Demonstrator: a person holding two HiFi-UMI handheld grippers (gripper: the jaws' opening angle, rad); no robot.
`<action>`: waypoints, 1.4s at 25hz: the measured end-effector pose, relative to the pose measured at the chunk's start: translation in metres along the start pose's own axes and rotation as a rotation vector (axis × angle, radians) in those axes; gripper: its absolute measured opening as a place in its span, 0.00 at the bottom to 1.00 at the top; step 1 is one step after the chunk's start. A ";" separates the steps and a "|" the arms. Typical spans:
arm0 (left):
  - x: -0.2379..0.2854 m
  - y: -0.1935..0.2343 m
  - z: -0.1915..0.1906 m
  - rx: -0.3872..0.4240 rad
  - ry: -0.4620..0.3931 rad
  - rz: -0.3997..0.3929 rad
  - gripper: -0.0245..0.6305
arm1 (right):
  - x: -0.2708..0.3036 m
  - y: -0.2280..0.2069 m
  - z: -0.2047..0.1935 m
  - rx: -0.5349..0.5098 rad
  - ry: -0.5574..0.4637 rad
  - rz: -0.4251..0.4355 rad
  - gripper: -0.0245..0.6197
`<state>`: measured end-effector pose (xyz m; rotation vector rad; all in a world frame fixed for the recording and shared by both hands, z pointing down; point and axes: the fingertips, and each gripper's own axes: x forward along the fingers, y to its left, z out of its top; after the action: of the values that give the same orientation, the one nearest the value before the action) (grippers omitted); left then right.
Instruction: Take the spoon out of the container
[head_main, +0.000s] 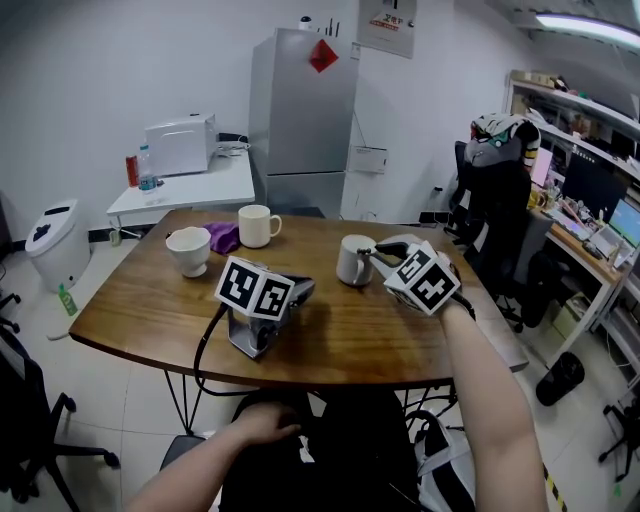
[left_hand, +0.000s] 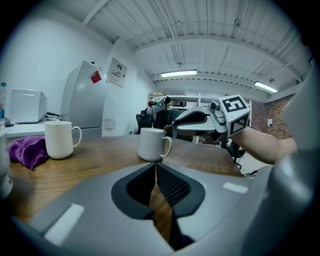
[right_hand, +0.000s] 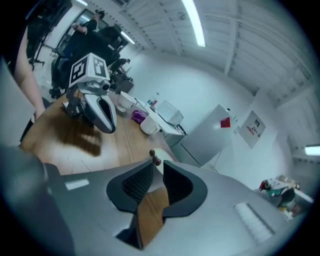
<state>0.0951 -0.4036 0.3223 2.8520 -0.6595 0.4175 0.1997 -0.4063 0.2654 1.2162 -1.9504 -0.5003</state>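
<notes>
A white mug stands right of centre on the wooden table. The brown knob of a spoon handle sticks up from its rim. My right gripper reaches over the mug from the right. Its jaws stand slightly apart, with the handle's tip at the left fingertip and no pad pressing on it. The left gripper view shows the same mug with the right gripper above its handle. My left gripper rests on the table with no hand on it, its jaws shut and empty.
A cream mug, a white bowl-shaped cup and a purple cloth sit at the table's far left. The person's left hand lies on the lap. An office chair stands to the right.
</notes>
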 end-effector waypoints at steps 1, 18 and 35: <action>0.000 0.000 0.000 0.000 0.000 0.000 0.05 | 0.002 0.002 0.001 -0.043 0.014 -0.005 0.15; 0.001 0.000 0.000 0.000 0.001 0.000 0.05 | 0.007 -0.009 0.007 -0.206 0.024 -0.147 0.11; 0.001 -0.001 0.000 0.001 -0.001 0.000 0.05 | -0.039 -0.046 0.034 -0.250 -0.121 -0.361 0.11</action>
<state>0.0966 -0.4033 0.3231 2.8530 -0.6600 0.4167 0.2098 -0.3959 0.1980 1.4036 -1.7051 -0.9921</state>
